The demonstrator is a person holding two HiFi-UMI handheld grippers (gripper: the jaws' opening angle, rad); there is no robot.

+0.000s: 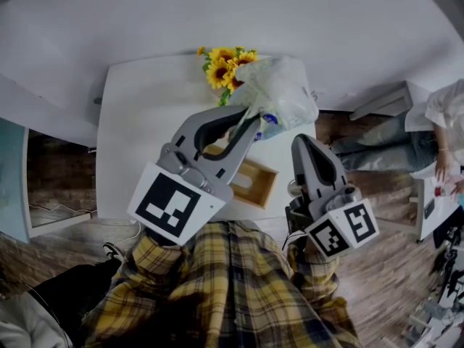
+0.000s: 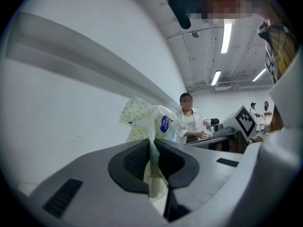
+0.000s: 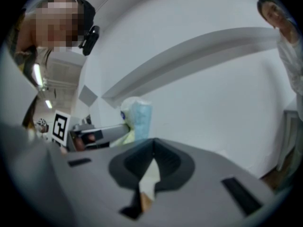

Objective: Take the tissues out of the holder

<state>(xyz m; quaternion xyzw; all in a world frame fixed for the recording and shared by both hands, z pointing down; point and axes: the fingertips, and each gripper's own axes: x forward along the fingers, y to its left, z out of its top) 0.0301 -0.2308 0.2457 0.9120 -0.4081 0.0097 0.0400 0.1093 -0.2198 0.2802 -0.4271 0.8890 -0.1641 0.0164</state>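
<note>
A soft tissue pack (image 1: 279, 93) in pale printed plastic with a blue label hangs in the air above the white table (image 1: 138, 122). My left gripper (image 1: 249, 119) is shut on the wrapper's lower end. In the left gripper view the wrapper (image 2: 147, 122) is pinched between the ribbed pads (image 2: 137, 159) and rises beyond them. Below the pack, the open wooden holder (image 1: 259, 185) sits near the table's front edge. To the holder's right, my right gripper (image 1: 301, 142) is shut and holds nothing. The right gripper view shows its tips (image 3: 152, 151) meeting, and the lifted pack (image 3: 137, 117) beyond them.
Yellow sunflowers (image 1: 225, 64) stand at the table's far edge, just behind the raised pack. A person in white (image 1: 449, 114) sits at another table to the right, also visible in the left gripper view (image 2: 189, 122). A white wall runs behind the table.
</note>
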